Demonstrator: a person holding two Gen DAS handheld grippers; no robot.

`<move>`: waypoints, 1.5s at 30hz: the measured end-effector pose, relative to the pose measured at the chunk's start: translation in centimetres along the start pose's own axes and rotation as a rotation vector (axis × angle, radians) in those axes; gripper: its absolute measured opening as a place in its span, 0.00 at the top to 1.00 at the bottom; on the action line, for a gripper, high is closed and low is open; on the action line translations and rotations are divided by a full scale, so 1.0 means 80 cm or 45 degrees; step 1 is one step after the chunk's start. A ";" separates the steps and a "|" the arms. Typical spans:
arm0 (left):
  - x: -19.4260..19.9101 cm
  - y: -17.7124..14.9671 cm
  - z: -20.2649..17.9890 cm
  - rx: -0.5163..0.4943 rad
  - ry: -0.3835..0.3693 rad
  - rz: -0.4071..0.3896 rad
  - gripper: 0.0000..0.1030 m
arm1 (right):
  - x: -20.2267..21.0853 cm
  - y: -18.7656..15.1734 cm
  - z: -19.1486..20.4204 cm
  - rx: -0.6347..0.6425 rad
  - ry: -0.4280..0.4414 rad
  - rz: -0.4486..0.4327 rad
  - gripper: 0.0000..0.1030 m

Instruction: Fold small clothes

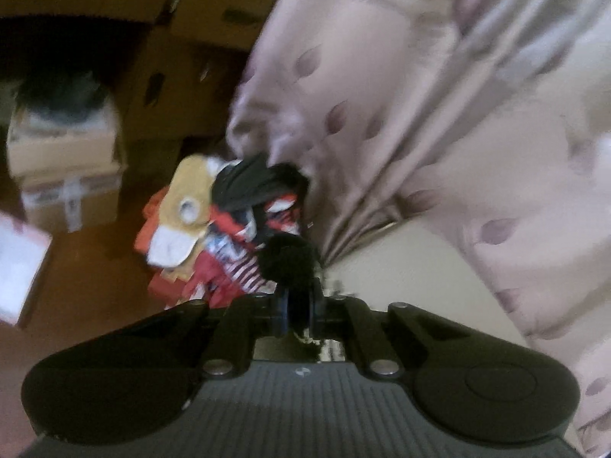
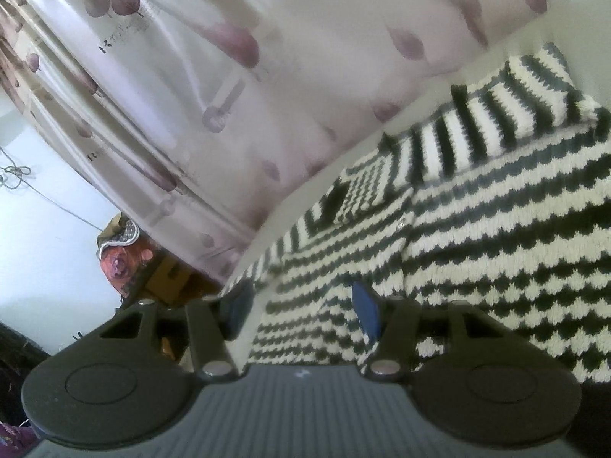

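Observation:
In the right wrist view a black-and-white striped knit sweater (image 2: 477, 221) lies spread on a pale surface (image 2: 305, 194), one sleeve folded across its top. My right gripper (image 2: 301, 305) is open just above the sweater's near left edge, its blue pads (image 2: 364, 305) apart with nothing between them. In the left wrist view my left gripper (image 1: 299, 305) is shut on a bunched piece of black knit fabric (image 1: 290, 259), with striped cloth showing under the fingers. Beyond it is a pile of small clothes (image 1: 214, 229), red, yellow, black and striped.
A pale curtain with purple leaf prints (image 1: 420, 95) hangs along the far side, also in the right wrist view (image 2: 229, 95). Cardboard boxes (image 1: 68, 175) stand on the brown floor at left. A pink-edged white object (image 1: 19, 259) is at far left. A floral bundle (image 2: 122, 255) sits by the wall.

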State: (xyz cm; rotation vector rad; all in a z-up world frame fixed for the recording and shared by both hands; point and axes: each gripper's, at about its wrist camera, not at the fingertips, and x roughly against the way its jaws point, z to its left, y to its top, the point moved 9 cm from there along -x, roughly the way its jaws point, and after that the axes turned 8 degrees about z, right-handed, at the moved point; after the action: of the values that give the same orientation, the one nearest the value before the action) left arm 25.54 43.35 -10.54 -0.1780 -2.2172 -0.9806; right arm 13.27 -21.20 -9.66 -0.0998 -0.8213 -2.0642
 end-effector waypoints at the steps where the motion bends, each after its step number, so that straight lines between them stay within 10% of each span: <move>1: 0.008 0.000 -0.014 -0.018 -0.017 -0.016 0.91 | 0.001 0.000 -0.001 -0.003 0.002 -0.001 0.44; 10: 0.082 -0.012 -0.216 -0.200 -0.224 -0.112 0.91 | 0.024 0.000 -0.029 -0.083 0.007 -0.072 0.44; 18: 0.119 -0.102 -0.439 -0.378 -0.503 -0.006 0.91 | 0.059 0.007 -0.059 -0.141 0.022 -0.152 0.43; 28: 0.106 -0.333 -0.658 -0.661 -0.722 0.218 0.91 | 0.114 0.010 -0.122 -0.263 0.041 -0.257 0.41; 39: 0.046 -0.589 -0.712 -1.014 -0.779 0.513 0.89 | 0.162 0.016 -0.181 -0.328 0.024 -0.336 0.41; 45: 0.061 -0.596 -0.692 -1.038 -0.922 0.466 0.11 | 0.173 0.032 -0.197 -0.327 0.015 -0.360 0.38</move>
State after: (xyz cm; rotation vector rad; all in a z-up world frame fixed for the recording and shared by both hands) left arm 33.76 -29.42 -9.81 -1.4397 -2.0828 -1.7276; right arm 10.41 -41.30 -15.62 -0.1171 -0.5851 -2.4291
